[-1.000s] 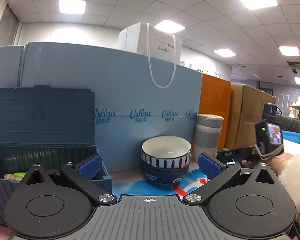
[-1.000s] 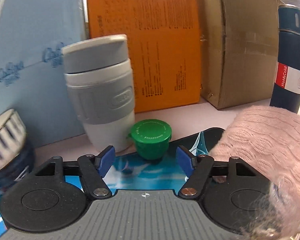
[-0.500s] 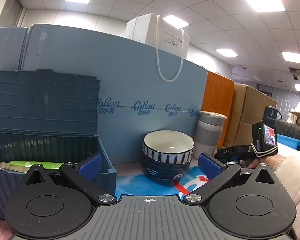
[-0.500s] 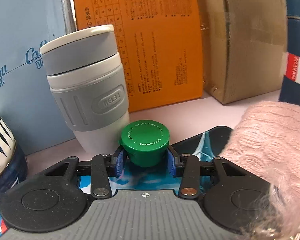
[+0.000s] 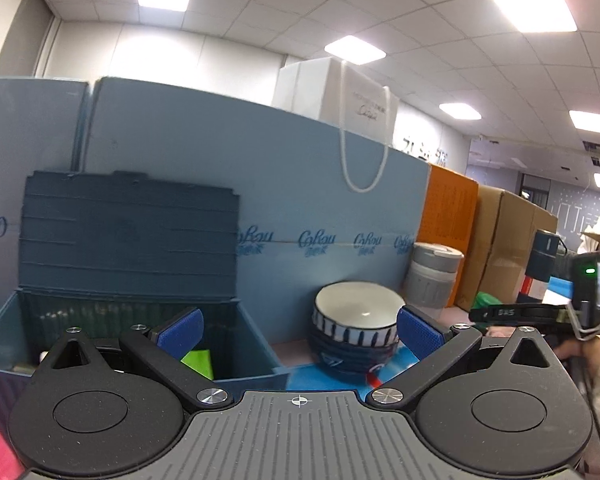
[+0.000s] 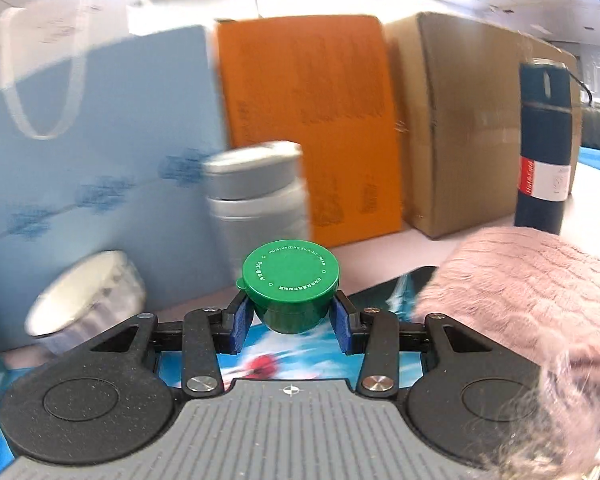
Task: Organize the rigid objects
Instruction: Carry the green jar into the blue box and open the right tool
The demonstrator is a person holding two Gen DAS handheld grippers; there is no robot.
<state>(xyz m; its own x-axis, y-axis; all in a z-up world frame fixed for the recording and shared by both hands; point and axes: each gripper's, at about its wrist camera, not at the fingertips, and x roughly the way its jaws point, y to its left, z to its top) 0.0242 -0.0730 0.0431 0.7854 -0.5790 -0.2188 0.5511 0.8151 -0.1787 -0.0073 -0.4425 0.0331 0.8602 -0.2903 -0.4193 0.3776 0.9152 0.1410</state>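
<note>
My right gripper (image 6: 290,326) is shut on a small green cream jar (image 6: 290,288) and holds it lifted above the blue mat (image 6: 260,364). My left gripper (image 5: 298,330) is open and empty, above the near edge of an open dark blue storage box (image 5: 132,300) that holds a green item (image 5: 198,362). Two stacked striped bowls (image 5: 358,330) sit right of the box; they show blurred in the right wrist view (image 6: 88,300). A grey lidded cup (image 5: 434,276) stands behind them, also in the right wrist view (image 6: 260,200).
A blue foam board (image 5: 320,184) walls the back, with a white paper bag (image 5: 340,92) on top. An orange box (image 6: 312,120) and a cardboard box (image 6: 460,112) stand to its right. A dark thermos (image 6: 544,140) stands at far right. A pink sleeve (image 6: 532,300) crosses the right wrist view.
My right gripper closed on the green jar and lifted it off the mat. My left gripper rose and shifted left toward the storage box, staying open.
</note>
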